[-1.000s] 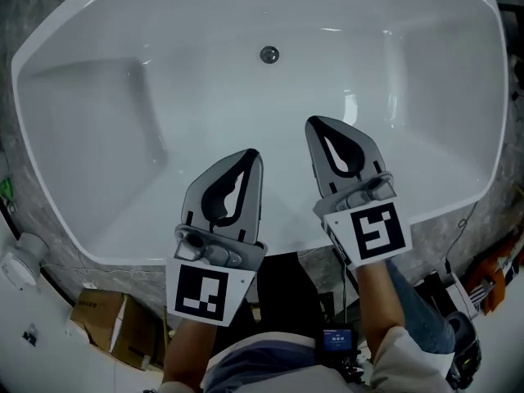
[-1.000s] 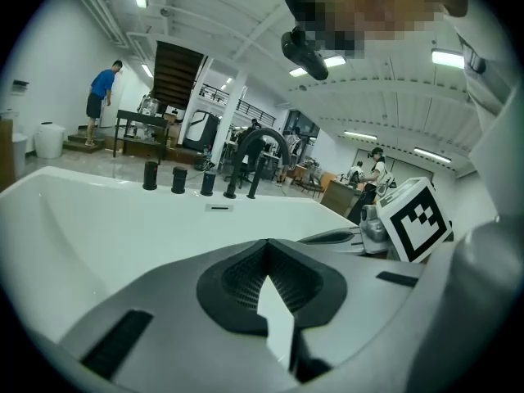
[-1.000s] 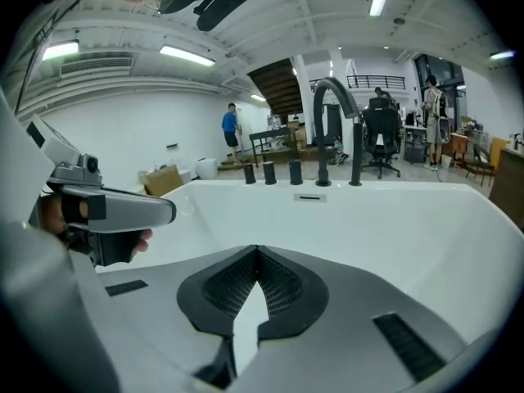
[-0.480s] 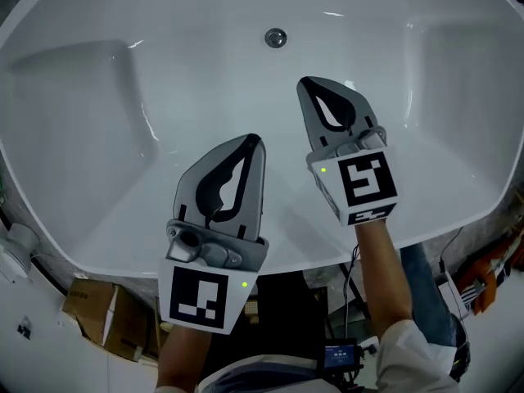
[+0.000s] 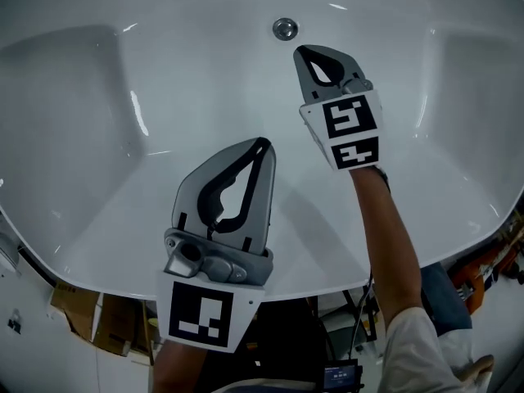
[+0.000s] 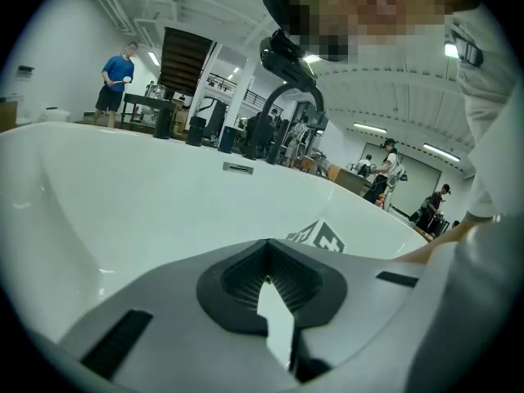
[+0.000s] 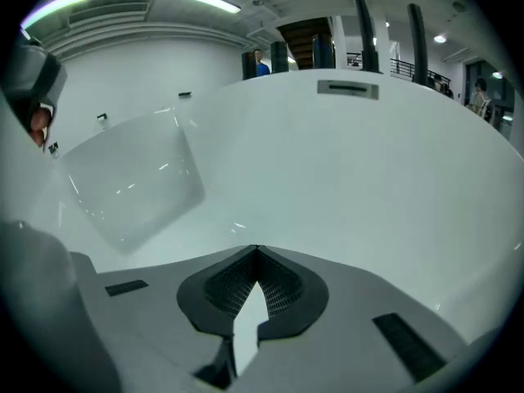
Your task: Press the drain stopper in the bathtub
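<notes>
**Legible text, all views.** No readable word, brand or no. anywhere. Signs only:

- b/w left marker (image 5: 201, 318) on the cube of my left gripper (image 5: 264, 142).
- b/w upper marker (image 5: 347, 115) and lower marker (image 5: 357, 151) on the cube of my right gripper (image 5: 301, 51).
- All are block patterns, not letters.
- A right-cube marker (image 6: 321, 237) shows in left gripper view, partly cut off by my jaws.
- Small lit screen (image 5: 338, 377), head view bottom edge: print too small to read.
- Overflow plate (image 7: 348, 89) on bathtub (image 7: 393, 187) wall: nothing legible.

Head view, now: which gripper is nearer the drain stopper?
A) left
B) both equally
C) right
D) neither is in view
C: the right gripper has its tips just beside the drain stopper, while the left gripper is much farther from it.
</notes>
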`<state>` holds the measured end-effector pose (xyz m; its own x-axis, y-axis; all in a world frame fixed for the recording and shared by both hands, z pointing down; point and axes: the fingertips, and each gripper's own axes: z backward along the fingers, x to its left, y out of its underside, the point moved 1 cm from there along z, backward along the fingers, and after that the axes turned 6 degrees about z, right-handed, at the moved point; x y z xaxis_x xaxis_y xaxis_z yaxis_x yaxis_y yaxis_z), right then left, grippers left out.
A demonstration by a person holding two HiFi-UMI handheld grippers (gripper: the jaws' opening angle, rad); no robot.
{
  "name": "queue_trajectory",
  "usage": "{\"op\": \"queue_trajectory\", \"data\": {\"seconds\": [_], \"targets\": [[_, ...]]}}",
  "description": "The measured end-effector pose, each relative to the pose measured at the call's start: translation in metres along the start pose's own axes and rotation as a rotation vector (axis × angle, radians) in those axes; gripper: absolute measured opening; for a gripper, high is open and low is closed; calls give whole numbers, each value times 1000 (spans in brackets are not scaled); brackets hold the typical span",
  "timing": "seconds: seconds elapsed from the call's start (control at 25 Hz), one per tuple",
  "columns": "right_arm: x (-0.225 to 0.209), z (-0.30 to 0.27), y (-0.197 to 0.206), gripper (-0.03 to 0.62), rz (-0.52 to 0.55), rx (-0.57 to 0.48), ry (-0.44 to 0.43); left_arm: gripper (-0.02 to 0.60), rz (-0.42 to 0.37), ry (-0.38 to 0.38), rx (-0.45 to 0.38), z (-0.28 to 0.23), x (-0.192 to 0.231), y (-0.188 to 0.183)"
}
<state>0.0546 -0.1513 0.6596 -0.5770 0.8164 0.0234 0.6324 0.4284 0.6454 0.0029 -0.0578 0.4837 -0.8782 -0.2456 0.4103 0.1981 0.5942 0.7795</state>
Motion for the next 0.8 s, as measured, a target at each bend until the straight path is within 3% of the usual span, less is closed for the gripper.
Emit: {"op": "queue_trajectory", "data": {"seconds": [0.36,0.6,0.8], "targets": [[-12,-102,51,15,84,128,-5,6,44,3,16,-9,27,32],[-26,-162,94,15,81,224,13,6,71,-3,16,-13,48,53],[-35,-180,118,15,56,271,30,6,73,-2,27,-12,51,63]]}}
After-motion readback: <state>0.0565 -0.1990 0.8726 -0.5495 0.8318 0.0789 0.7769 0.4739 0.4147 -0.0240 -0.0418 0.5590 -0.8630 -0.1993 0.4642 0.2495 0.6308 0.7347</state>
